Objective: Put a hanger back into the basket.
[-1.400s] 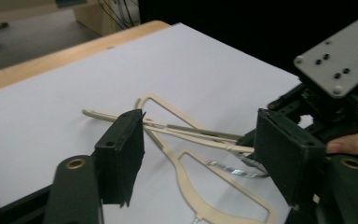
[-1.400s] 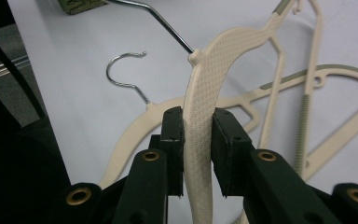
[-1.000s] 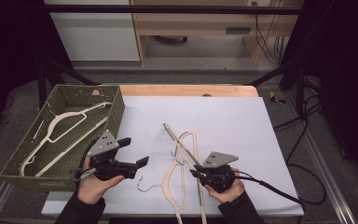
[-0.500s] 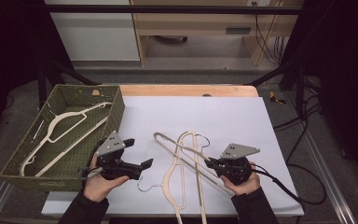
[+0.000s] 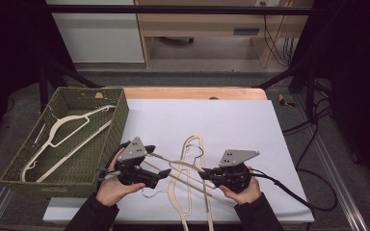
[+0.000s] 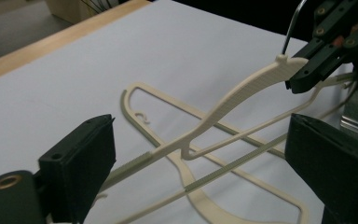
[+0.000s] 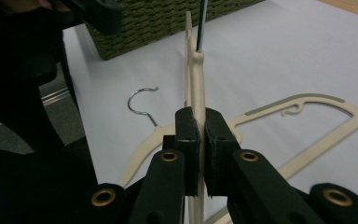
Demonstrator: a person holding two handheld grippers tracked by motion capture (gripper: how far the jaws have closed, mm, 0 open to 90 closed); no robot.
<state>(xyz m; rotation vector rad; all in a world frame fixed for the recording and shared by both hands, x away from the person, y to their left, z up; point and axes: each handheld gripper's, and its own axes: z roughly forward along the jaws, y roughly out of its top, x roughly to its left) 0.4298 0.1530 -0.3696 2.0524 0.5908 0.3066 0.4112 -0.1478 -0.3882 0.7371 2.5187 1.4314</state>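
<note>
White sheeting covers the counter (image 5: 231,120), on which both claws work at the near edge. Well to the far left of the left claw (image 5: 160,176) stands a green woven basket (image 5: 21,163); it contains one cream hanger (image 5: 65,137) lying flat. Between and just below the two claws lies a second cream hanger (image 5: 192,159), flat on the sheet (its metal hook (image 7: 140,105) points toward the left claw).

A third hanger, the lifted hanger (image 6: 233,100), spans the gap between the claws. The right claw (image 7: 197,126) is clenched on it: in the right gripper view both black jaws press against the cream neck, with the dark wire hook rising straight beyond the fingertips. From that grip the hanger arm slopes toward the left claw.

The left claw is released. In the left gripper view its jaws stand wide apart, and the lifted hanger's arm passes through the gap between them, close to the left-hand jaw; contact cannot be confirmed. A hand (image 5: 111,187) holds the left claw, and another hand (image 5: 243,190) holds the right claw.
</note>
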